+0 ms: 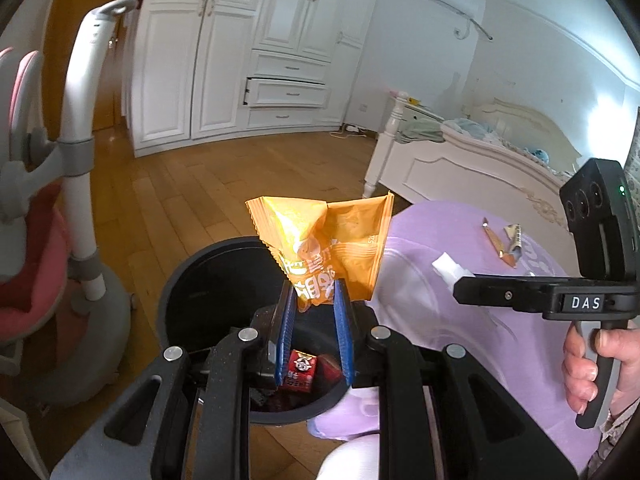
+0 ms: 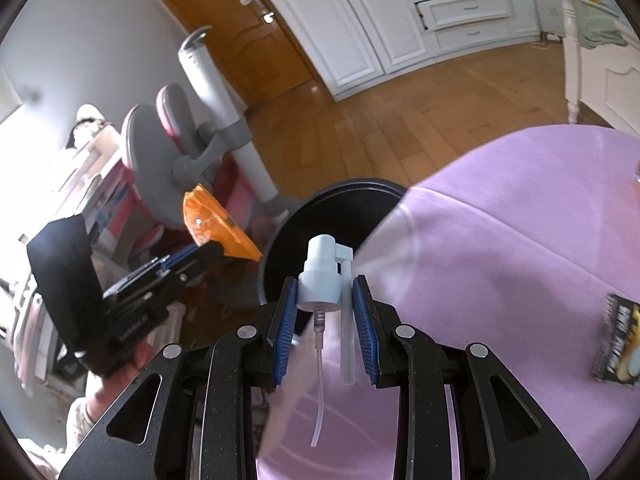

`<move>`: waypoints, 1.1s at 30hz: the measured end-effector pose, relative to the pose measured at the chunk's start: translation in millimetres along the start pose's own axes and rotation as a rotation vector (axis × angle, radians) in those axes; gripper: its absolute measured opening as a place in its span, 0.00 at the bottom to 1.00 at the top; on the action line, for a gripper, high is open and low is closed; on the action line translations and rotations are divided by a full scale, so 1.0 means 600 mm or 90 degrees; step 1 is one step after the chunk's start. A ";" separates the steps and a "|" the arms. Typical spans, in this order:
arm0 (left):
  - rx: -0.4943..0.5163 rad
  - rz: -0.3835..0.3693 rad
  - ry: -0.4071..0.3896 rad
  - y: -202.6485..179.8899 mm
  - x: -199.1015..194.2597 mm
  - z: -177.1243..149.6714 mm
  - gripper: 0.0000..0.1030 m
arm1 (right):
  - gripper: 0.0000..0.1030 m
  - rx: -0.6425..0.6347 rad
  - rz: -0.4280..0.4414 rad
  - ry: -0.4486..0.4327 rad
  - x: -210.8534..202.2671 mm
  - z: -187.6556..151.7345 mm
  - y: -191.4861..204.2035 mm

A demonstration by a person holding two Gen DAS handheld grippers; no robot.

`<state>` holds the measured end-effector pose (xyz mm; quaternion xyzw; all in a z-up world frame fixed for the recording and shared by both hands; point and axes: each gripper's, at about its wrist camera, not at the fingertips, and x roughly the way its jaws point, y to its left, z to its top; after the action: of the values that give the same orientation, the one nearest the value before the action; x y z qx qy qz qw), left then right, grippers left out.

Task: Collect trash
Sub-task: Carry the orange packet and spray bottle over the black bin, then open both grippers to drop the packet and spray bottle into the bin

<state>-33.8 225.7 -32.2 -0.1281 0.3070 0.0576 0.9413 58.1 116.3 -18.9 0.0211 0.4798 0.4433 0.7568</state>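
Left tool (image 1: 314,304) clamps orange wrapper (image 1: 324,246), mid-frame above black bin (image 1: 180,288). Right tool (image 2: 325,300) grips white spray pump (image 2: 322,276) just short of the rim, lilac tabletop (image 2: 520,240) at right. Best practice: centre each item over the opening before letting go.

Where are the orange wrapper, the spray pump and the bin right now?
orange wrapper (image 1: 320,240), left wrist view, middle of the crumpled foil.
spray pump (image 2: 322,276), right wrist view, its white collar between the pads.
bin (image 1: 176,280), left wrist view, left side of the black rim.
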 end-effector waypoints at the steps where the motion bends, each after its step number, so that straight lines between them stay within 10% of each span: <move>1: -0.003 0.003 -0.001 0.005 0.002 0.000 0.20 | 0.29 0.000 0.002 0.005 0.013 0.005 0.005; 33: -0.049 0.029 0.035 0.077 0.056 -0.008 0.20 | 0.29 0.032 0.001 0.043 0.172 0.100 0.016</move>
<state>-18.0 269.9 -65.0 -0.1587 0.3329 0.0877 0.9254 112.1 217.2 -55.4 0.0253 0.5158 0.4322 0.7392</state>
